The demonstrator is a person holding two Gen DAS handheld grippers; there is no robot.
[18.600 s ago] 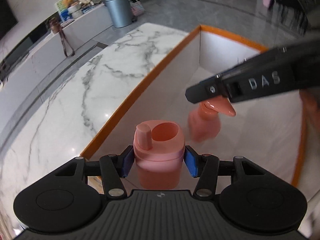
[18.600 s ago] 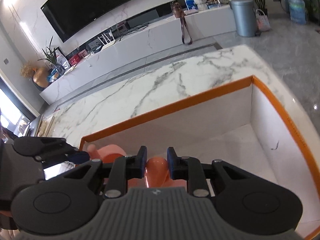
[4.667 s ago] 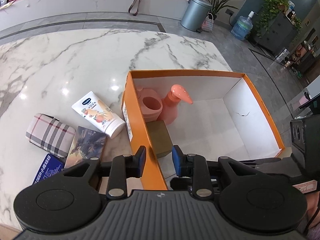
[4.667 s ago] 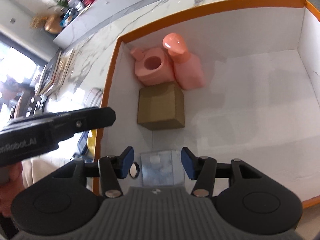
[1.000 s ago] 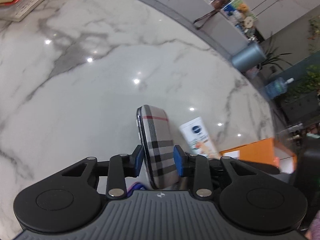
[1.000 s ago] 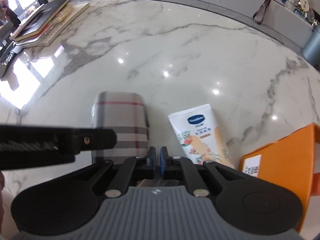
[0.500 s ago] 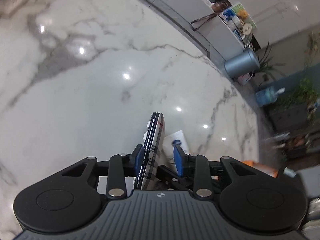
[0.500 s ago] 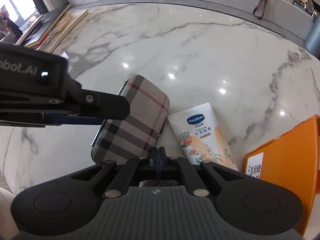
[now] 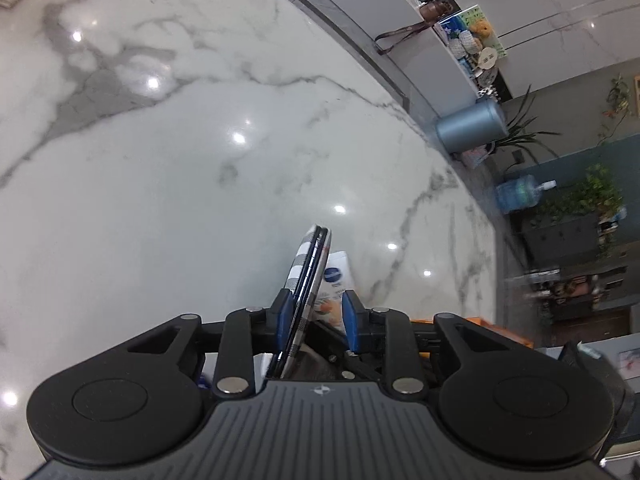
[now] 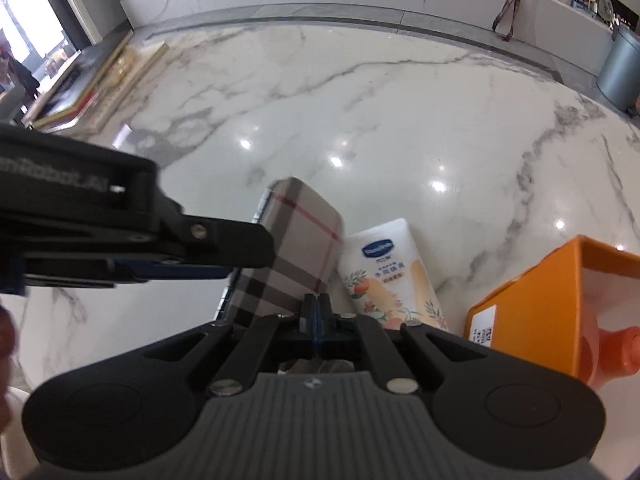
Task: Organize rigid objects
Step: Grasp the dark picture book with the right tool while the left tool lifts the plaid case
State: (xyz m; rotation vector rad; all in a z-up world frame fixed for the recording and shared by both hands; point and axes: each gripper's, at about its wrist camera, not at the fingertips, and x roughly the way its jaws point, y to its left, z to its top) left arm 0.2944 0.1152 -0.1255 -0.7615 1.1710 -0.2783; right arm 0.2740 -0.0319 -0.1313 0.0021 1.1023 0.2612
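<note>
A: In the left wrist view, what is seen?
B: The checked case (image 9: 310, 276), low in the middle, is stood on edge between the left gripper (image 9: 314, 316); whether it is pinched cannot be told.
A: And the right wrist view?
B: The right gripper (image 10: 316, 318) is shut on nothing. The case is being picked up; next it should be carried to the orange box (image 10: 532, 292), lower right.

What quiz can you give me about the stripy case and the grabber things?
1. True or false: the plaid case lies flat on the marble table.
2. Pick one: what lies right beside the plaid case? A) a lotion tube B) a spoon C) a banana
3. Fill in the missing word: the fingers of the right gripper are pressed together, so it is ____.

Key: 1 false, it is tipped up on its edge; 2 A; 3 shut.
</note>
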